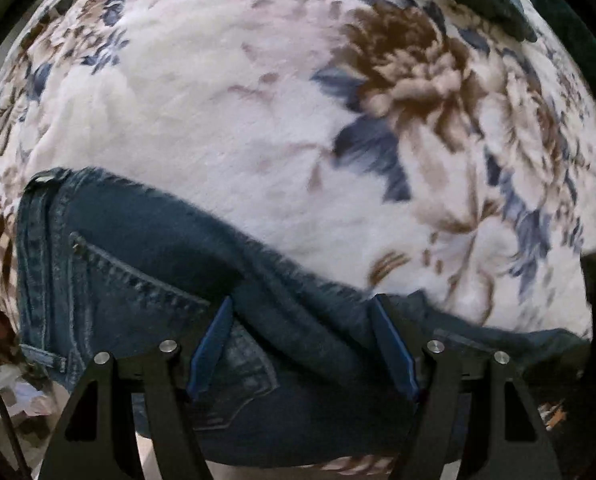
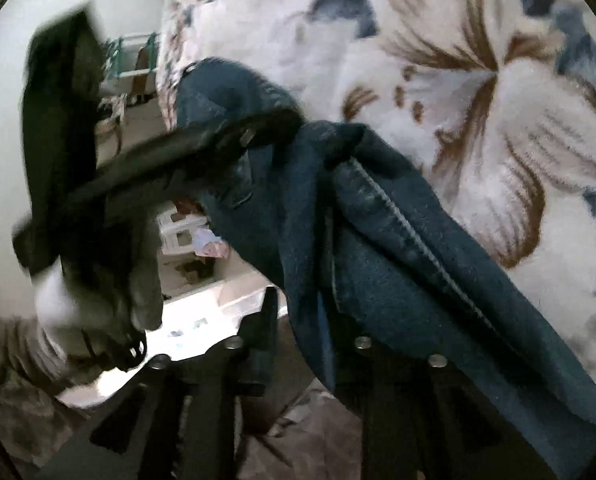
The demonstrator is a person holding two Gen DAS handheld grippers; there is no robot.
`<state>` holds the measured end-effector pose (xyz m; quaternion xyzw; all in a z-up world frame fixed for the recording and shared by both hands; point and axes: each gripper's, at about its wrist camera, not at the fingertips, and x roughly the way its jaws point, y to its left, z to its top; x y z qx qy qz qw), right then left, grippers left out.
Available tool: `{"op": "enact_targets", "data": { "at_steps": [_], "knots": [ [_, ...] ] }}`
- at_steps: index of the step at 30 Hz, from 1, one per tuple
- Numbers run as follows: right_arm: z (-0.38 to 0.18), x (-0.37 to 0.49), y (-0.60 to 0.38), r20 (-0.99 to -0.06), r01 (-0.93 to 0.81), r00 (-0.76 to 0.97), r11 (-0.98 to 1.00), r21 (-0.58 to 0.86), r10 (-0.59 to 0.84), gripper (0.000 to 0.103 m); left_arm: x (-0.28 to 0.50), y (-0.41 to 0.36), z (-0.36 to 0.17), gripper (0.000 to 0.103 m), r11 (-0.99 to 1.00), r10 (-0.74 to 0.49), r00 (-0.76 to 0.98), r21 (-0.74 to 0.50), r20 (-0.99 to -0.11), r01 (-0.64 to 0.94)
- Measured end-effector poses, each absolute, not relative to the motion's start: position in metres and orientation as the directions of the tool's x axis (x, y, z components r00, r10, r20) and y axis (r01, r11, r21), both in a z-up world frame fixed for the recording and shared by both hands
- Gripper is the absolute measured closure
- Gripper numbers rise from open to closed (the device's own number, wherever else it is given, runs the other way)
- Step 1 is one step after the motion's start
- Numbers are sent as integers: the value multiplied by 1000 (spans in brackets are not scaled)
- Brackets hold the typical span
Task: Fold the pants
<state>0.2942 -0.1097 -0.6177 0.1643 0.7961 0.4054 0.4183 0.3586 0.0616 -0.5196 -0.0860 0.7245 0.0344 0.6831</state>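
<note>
The left gripper points straight down with its blue-padded fingers spread wide, straddling a raised ridge of the dark blue denim pants without pinching it. The right gripper has its black fingers buried in a draped leg of the same denim; the cloth hangs over and between them, but whether they actually clamp it I cannot tell. The pants lie along the near edge of the fluffy white blanket with brown and blue flowers covering the bed. This looks like thick, fairly heavy cloth: limp enough to sag, grippy on the fleece. The stitched waistband, pocket edge and side seam seem the firmest places to pinch.
</note>
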Motion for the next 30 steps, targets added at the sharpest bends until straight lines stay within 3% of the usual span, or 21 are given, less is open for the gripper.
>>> {"op": "enact_targets", "data": {
  "at_steps": [3,7,14,15,20,22,25,26,27,30],
  "knots": [
    [-629,311,-112,-479,61,-552,606,793,683,74,353,64,-520,34,984,-75,-53,-65,-996,-166],
    [-651,323,-133,-426,262,-485,592,762,764,65,348,67,-519,34,985,-79,-52,-70,-996,-161],
    [-693,339,-137,-374,510,-372,524,682,849,69,337,81,-508,34,981,-104,-35,-97,-994,-169],
    [-689,343,-142,-409,509,-345,535,674,845,91,337,82,-507,34,981,-102,-31,-95,-994,-168],
    [-641,382,-155,-549,360,-249,603,712,798,93,325,104,-514,34,979,-103,-48,-93,-994,-183],
    [-640,392,-153,-574,302,-321,656,691,753,93,322,107,-518,34,978,-110,-52,-98,-993,-186],
    [-638,410,-131,-691,133,-382,776,616,614,91,326,104,-522,34,981,-106,-54,-95,-993,-171],
    [-635,417,-129,-733,93,-366,806,584,573,92,327,103,-522,34,982,-104,-56,-94,-993,-164],
    [-630,429,-129,-767,63,-333,825,562,548,101,327,101,-522,34,982,-106,-56,-96,-993,-162],
    [-624,457,-127,-795,33,-304,840,541,524,102,328,98,-523,34,983,-110,-58,-99,-992,-156]
  ]
}}
